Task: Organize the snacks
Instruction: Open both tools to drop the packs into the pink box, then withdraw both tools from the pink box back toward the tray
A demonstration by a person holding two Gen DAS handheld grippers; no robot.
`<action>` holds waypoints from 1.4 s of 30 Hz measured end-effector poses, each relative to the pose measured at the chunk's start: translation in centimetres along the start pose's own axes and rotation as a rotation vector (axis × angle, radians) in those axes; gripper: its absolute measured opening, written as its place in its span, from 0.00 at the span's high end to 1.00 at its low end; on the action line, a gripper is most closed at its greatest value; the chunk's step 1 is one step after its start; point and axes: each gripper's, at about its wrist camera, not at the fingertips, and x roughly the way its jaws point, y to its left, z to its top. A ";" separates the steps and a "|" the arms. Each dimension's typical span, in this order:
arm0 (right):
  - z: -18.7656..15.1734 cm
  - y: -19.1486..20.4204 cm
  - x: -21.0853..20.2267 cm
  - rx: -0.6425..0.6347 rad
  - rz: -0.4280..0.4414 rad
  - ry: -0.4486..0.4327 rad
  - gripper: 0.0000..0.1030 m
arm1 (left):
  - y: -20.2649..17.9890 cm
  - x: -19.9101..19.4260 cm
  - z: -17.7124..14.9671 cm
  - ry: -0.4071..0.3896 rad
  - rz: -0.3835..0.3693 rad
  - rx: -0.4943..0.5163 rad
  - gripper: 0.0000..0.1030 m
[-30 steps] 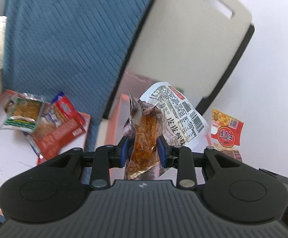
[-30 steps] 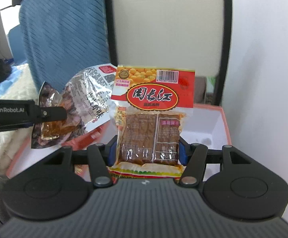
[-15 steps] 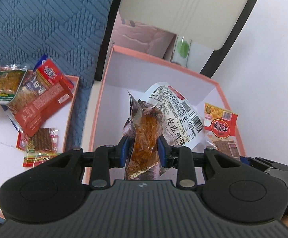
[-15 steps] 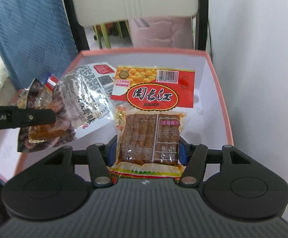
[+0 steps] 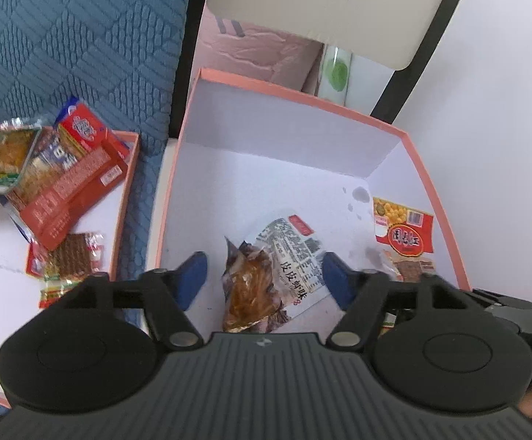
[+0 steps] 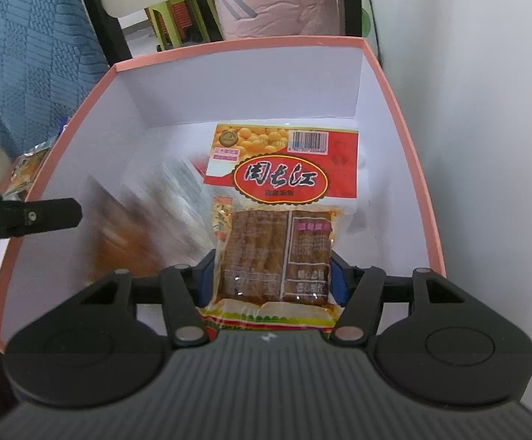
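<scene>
My left gripper is open over a deep white box with a salmon rim. A clear snack packet with orange contents and a printed white label drops loose between the spread fingers into the box; it is a blur in the right wrist view. My right gripper is shut on a red dried-tofu packet, held above the box's right side. That packet also shows in the left wrist view.
A shallow salmon-rimmed tray left of the box holds several more snack packets. A blue textured cushion is behind it. A chair back rises behind the box. A white wall is close on the right.
My left gripper has opened and let go of the clear packet, which drops into the box. Both grippers have moved lower over the box. The right still grips the red packet.
</scene>
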 end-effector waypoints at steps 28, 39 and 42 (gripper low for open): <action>0.2 5.1 -14.3 0.007 0.009 -0.293 0.20 | 1.1 -17.4 0.7 -0.365 -0.014 0.084 0.25; -0.8 9.1 -17.7 -0.038 0.031 -0.364 0.20 | 3.7 -22.1 -0.7 -0.453 -0.008 0.091 0.25; -1.4 10.2 -17.9 -0.055 0.037 -0.373 0.20 | 4.6 -22.8 -1.4 -0.463 -0.008 0.100 0.25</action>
